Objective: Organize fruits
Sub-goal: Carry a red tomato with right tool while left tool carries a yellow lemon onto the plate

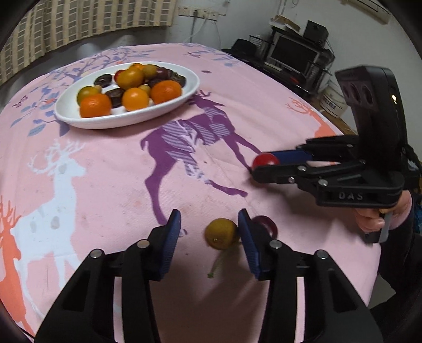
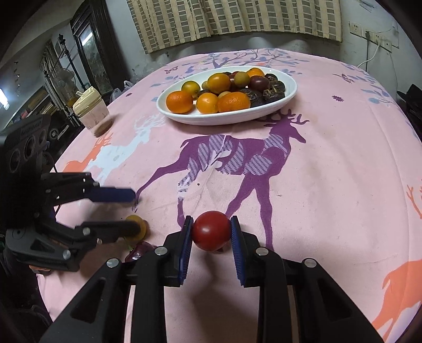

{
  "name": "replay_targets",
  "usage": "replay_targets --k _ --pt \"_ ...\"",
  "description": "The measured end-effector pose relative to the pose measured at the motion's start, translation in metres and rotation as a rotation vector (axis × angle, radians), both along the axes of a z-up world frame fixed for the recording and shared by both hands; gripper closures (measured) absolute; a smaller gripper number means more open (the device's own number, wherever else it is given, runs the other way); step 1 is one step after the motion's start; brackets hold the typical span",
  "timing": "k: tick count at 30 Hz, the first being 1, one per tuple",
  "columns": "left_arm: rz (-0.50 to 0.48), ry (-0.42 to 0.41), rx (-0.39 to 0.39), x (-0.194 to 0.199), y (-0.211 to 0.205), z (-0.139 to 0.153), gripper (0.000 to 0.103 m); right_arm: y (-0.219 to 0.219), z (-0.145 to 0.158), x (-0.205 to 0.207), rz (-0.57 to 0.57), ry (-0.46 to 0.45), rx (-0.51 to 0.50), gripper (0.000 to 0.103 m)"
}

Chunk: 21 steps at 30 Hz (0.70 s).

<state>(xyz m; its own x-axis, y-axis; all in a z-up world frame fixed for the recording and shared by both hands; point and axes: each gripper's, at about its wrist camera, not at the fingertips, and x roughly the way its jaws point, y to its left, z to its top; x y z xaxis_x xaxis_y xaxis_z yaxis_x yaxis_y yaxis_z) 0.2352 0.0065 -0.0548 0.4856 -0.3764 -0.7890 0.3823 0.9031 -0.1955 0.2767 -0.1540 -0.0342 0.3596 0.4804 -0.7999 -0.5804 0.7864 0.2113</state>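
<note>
A pink cloth printed with purple, white and orange deer covers the worktop. Near its left edge in the right wrist view stands a plastic jar with a cream lid. Behind hangs a checked curtain, with wall sockets and a white cable to its right. In the left wrist view a dark monitor sits on a black stand, a white bucket beside it.

Ahead of your grippers, a checked curtain hangs on the back wall; wall sockets right of it, dark cabinet far left.
</note>
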Motion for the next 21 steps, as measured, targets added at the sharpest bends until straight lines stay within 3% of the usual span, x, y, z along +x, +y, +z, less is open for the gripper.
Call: replay_targets --k 3,9,12,21 --pt "-0.046 0.027 0.028 -0.003 -0.010 -0.007 0.060 0.000 0.000 0.000 -0.005 0.001 -0.004 0.074" --pt "-0.057 -0.022 0.120 -0.012 -0.020 -0.008 0.067 0.000 -0.002 0.002 -0.005 0.001 -0.005 0.074" --pt "-0.065 -0.020 0.097 -0.013 -0.018 -0.006 0.078 0.000 -0.002 0.002 -0.007 0.002 -0.008 0.074" --pt "-0.034 -0.046 0.105 -0.014 -0.015 -0.003 0.078 0.001 0.000 0.001 0.000 -0.010 -0.002 0.074"
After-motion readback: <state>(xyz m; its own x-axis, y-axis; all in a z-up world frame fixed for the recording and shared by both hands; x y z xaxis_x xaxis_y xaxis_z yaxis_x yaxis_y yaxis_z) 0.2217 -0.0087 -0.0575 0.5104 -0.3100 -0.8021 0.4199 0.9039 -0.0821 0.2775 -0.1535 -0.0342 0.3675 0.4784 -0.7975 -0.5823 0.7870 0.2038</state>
